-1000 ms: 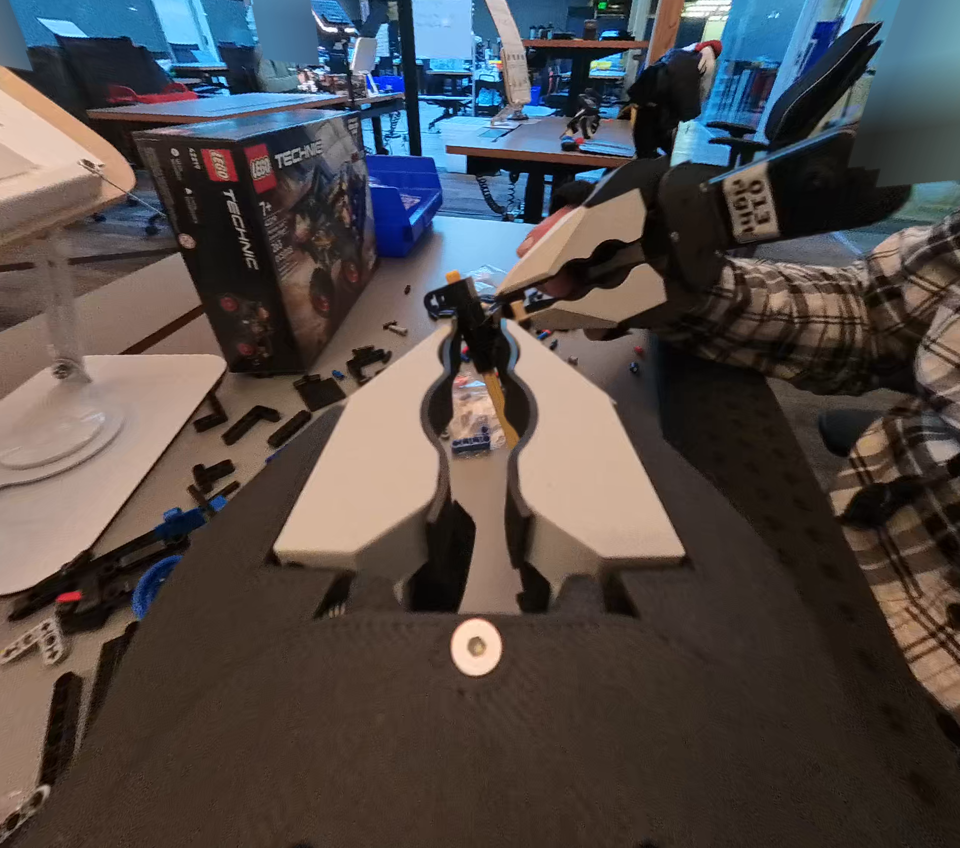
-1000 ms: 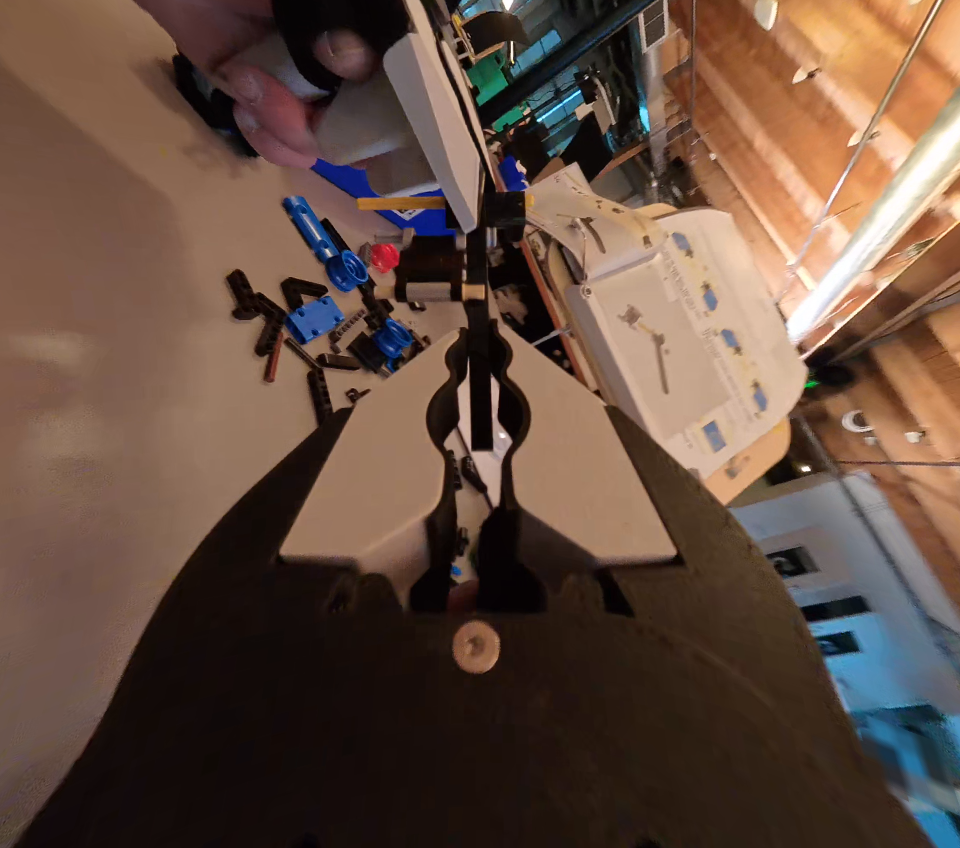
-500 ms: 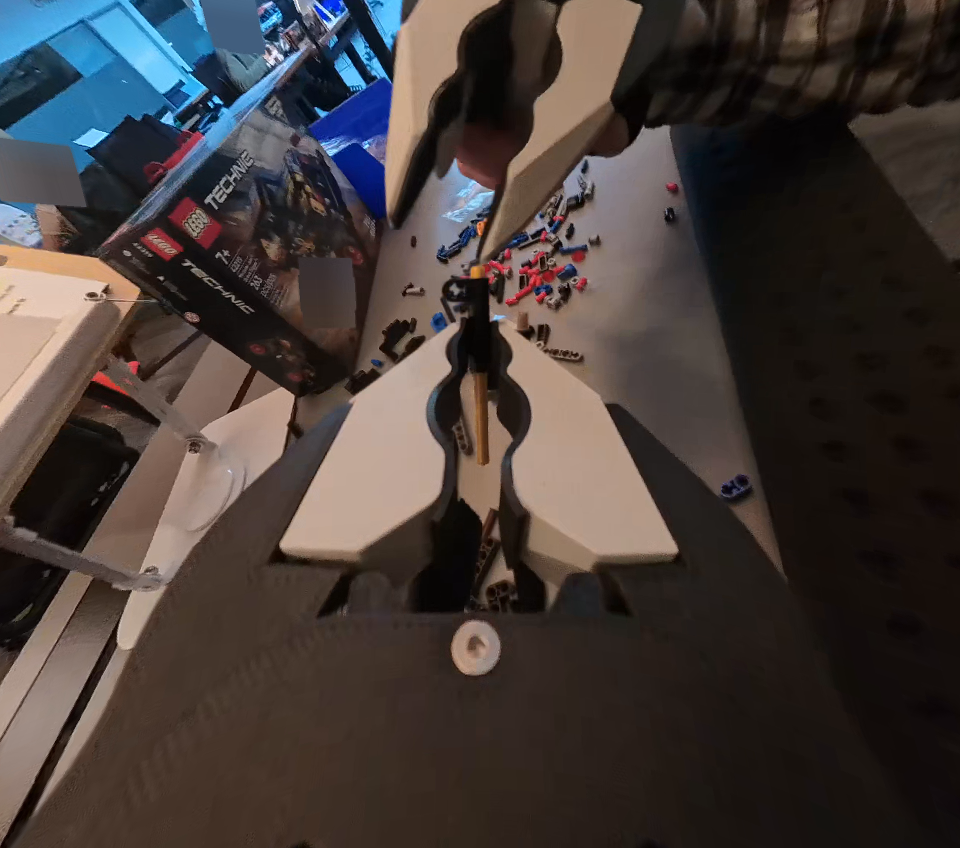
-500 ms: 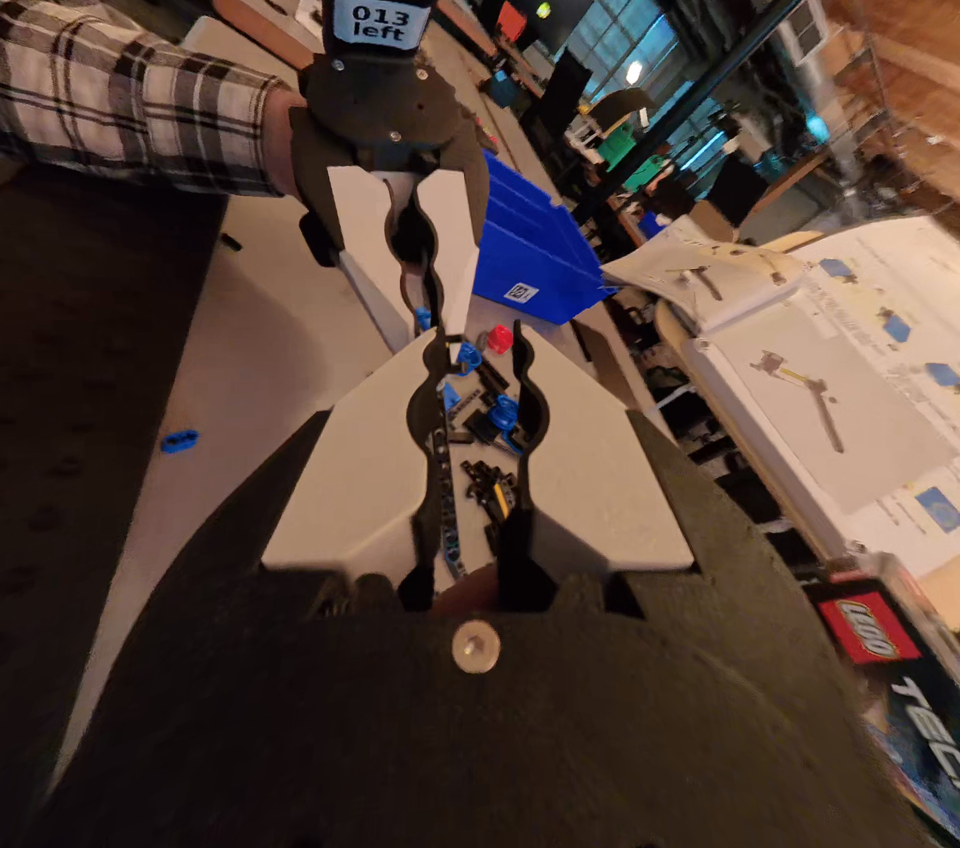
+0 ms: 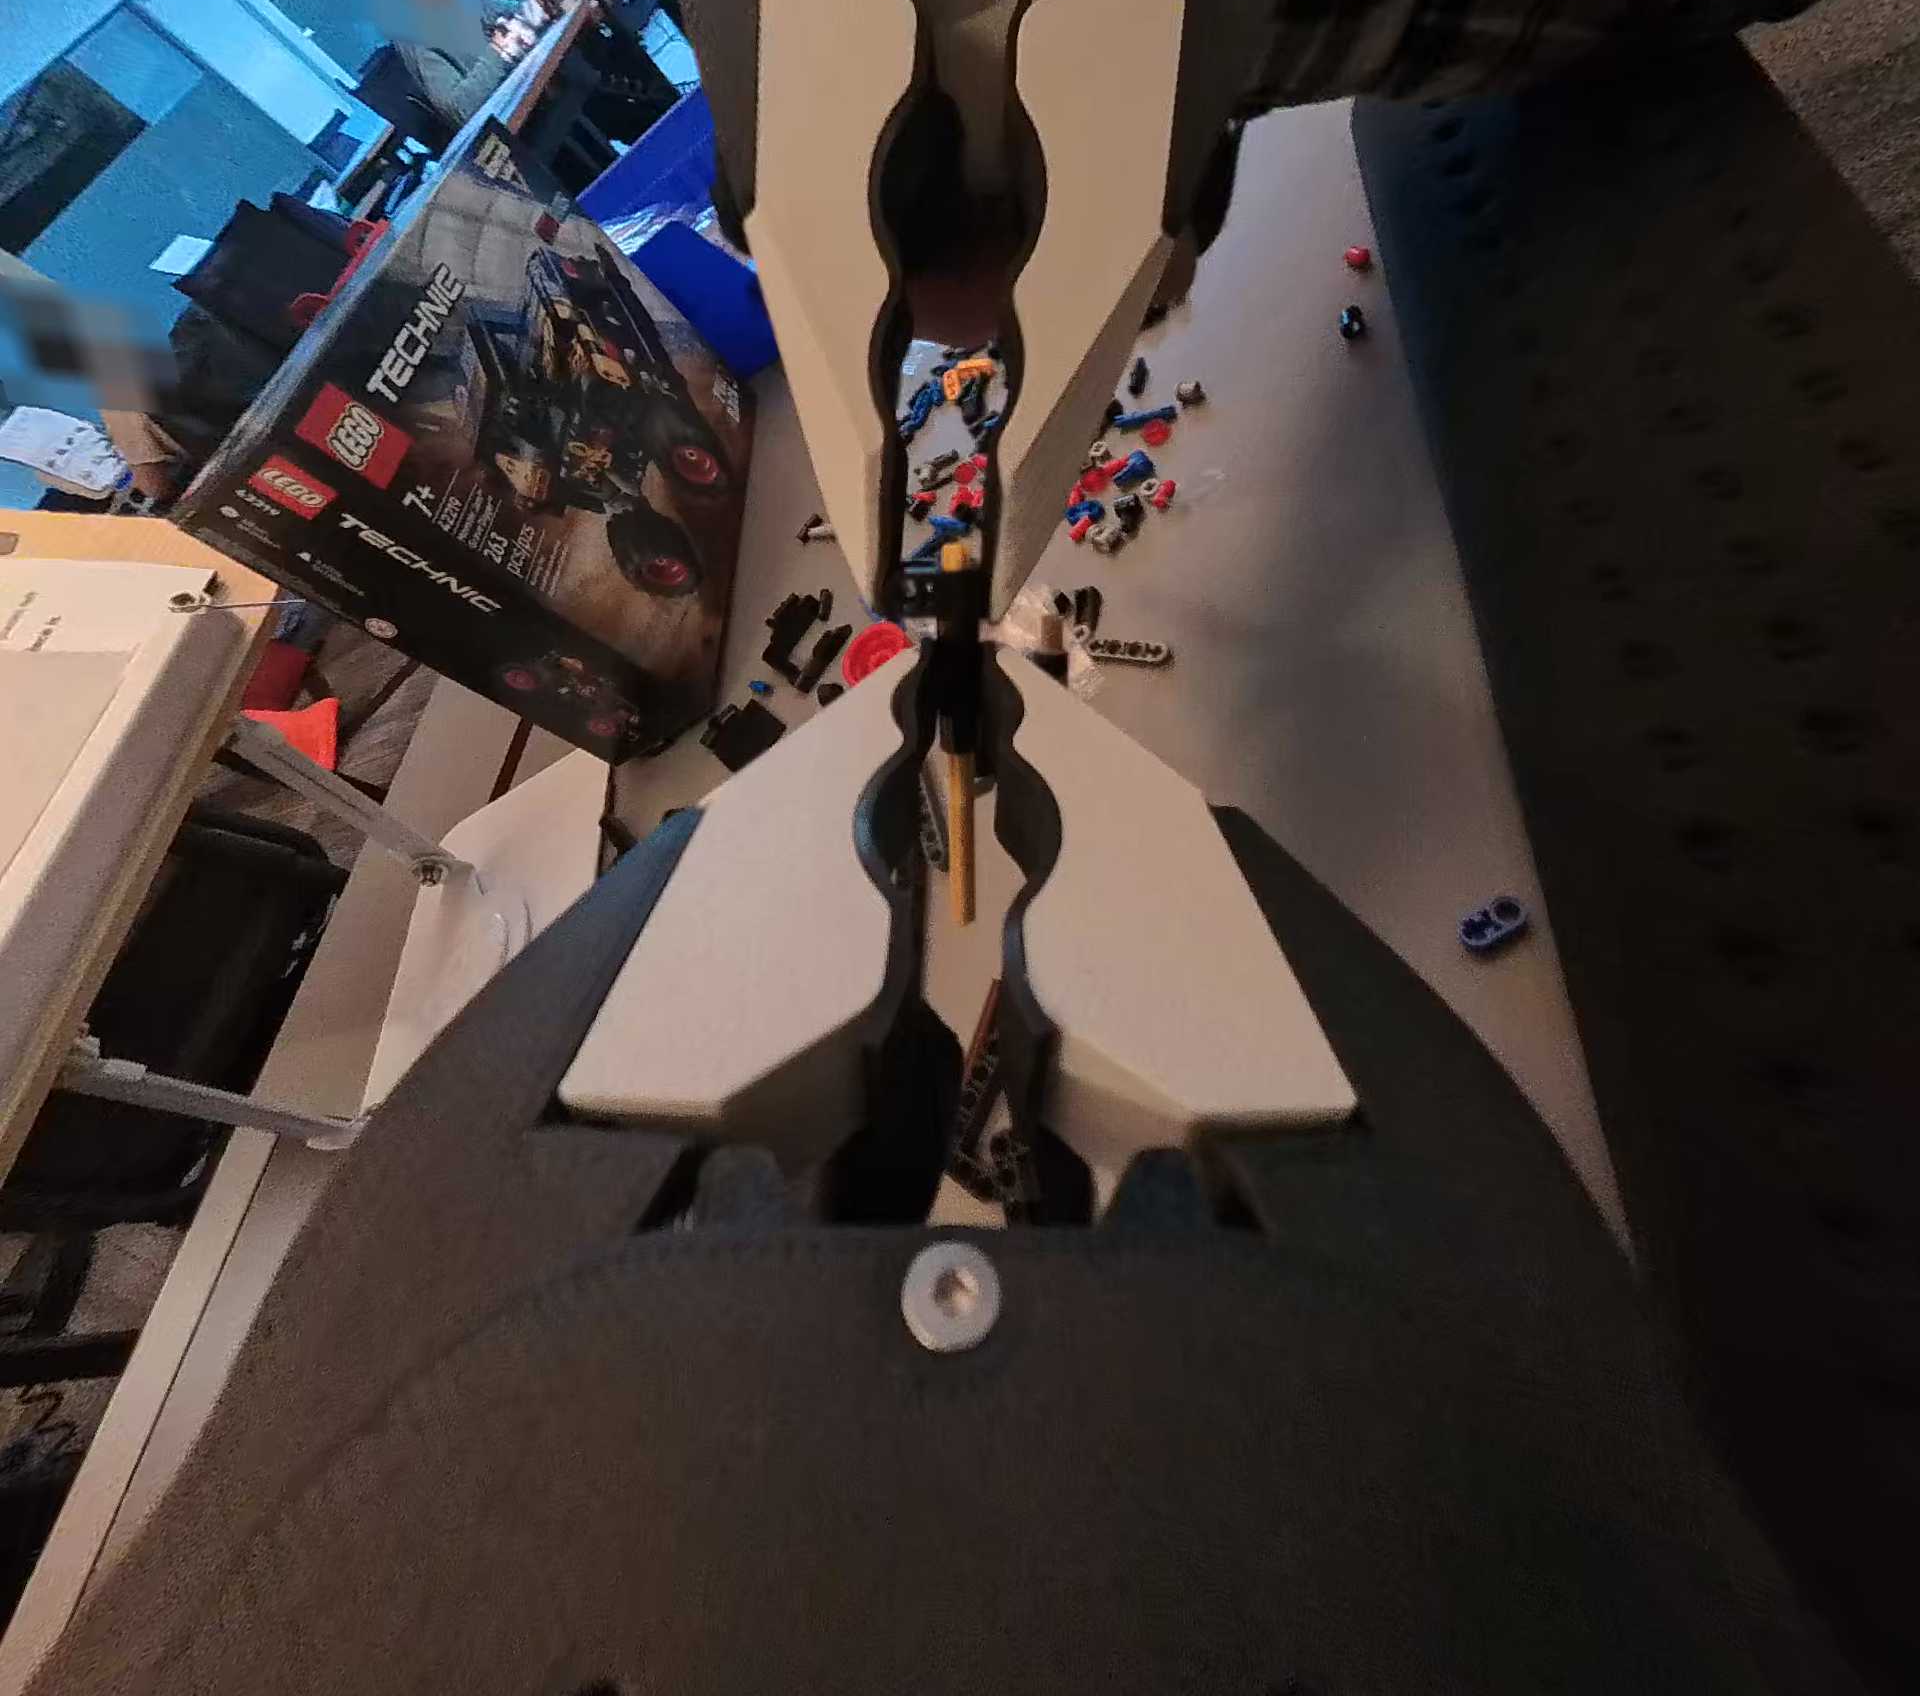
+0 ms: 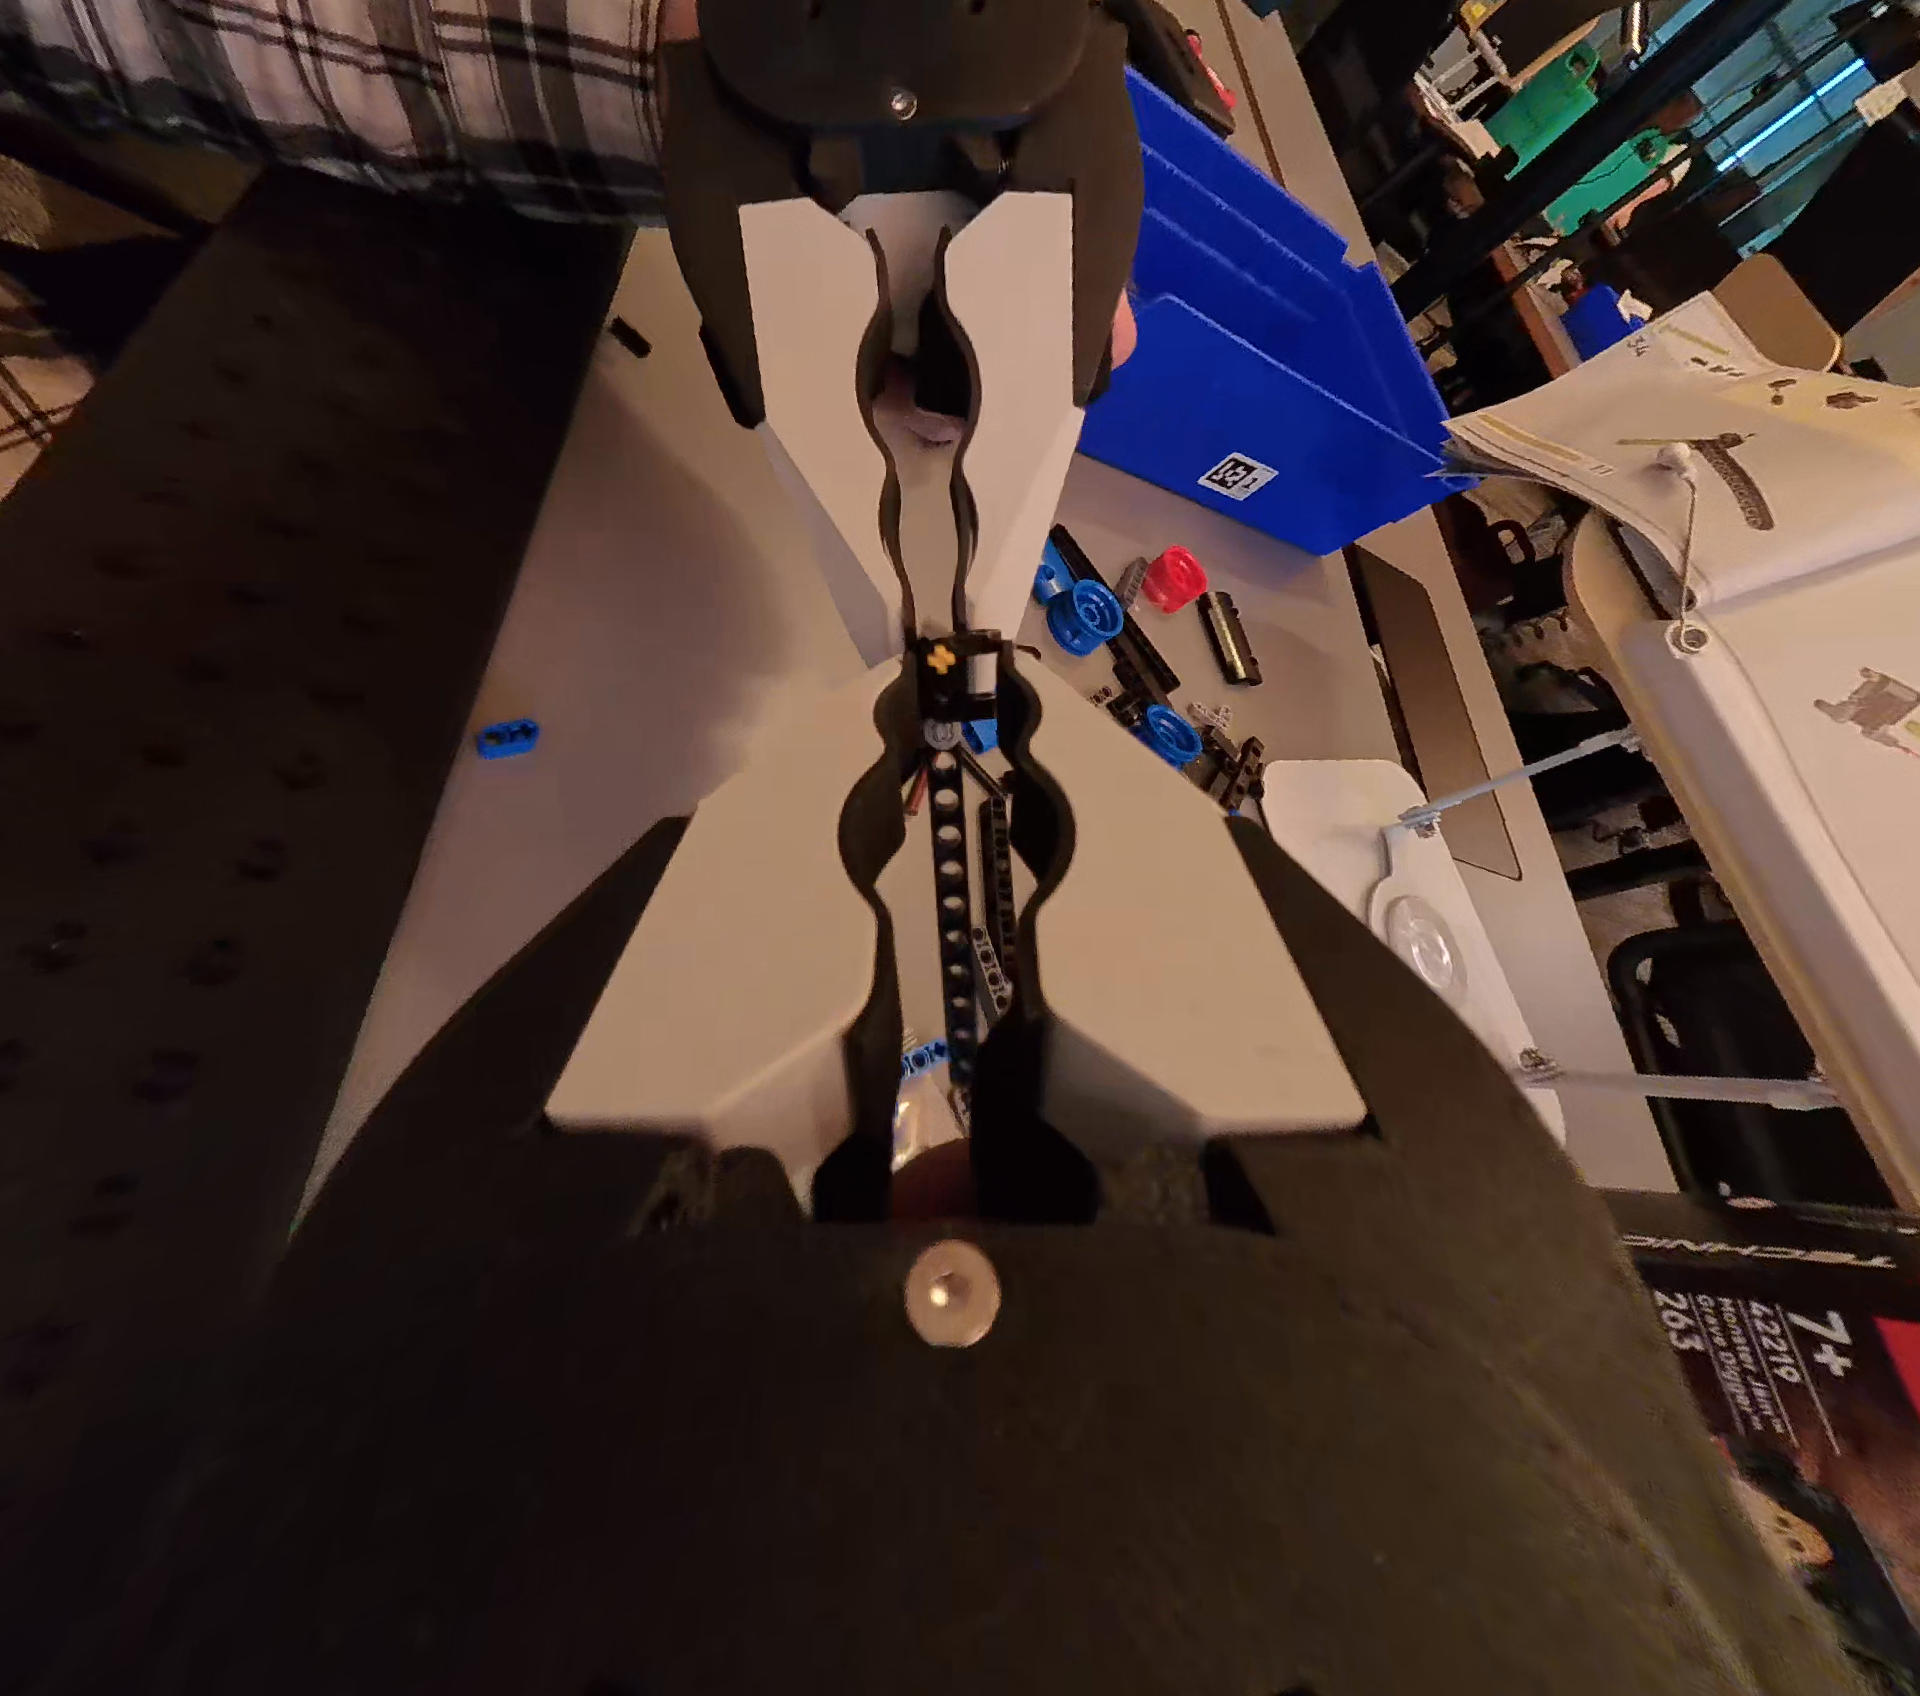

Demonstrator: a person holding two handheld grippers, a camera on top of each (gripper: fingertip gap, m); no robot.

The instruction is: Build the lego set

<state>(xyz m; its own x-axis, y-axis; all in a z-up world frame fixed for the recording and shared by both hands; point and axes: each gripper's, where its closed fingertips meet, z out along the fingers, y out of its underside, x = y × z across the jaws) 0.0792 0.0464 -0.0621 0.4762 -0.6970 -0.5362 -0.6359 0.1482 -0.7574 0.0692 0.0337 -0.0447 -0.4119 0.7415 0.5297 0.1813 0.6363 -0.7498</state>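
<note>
My left gripper (image 5: pixel 954 667) is shut on a yellow axle (image 5: pixel 960 825) with a black connector (image 5: pixel 940 592) at its tip. My right gripper (image 5: pixel 943 599) comes down from the top of the left wrist view and meets it tip to tip. In the right wrist view my right gripper (image 6: pixel 956 678) holds a long black holed beam (image 6: pixel 951 867) that runs back between its fingers. The yellow axle end (image 6: pixel 940 661) shows at the beam's front end. The left gripper (image 6: pixel 935 623) faces it from above. Both are held above the table.
The Lego box (image 5: pixel 468 483) stands at the left. A blue bin (image 6: pixel 1247 358) and an instruction booklet on a stand (image 6: pixel 1714 441) are nearby. Loose pieces (image 5: pixel 1122 483), a red hub (image 6: pixel 1174 576) and a small blue piece (image 5: pixel 1491 924) lie on the table. A black mat (image 5: pixel 1662 607) borders it. It is some 12 cm from my left tips to the small blue piece (image 5: pixel 1491 924). Seen from the right wrist view (image 6: pixel 509 736) as well.
The two grippers have swung to face each other and their tips have come together. The right gripper's jaws have narrowed around the beam's end.
</note>
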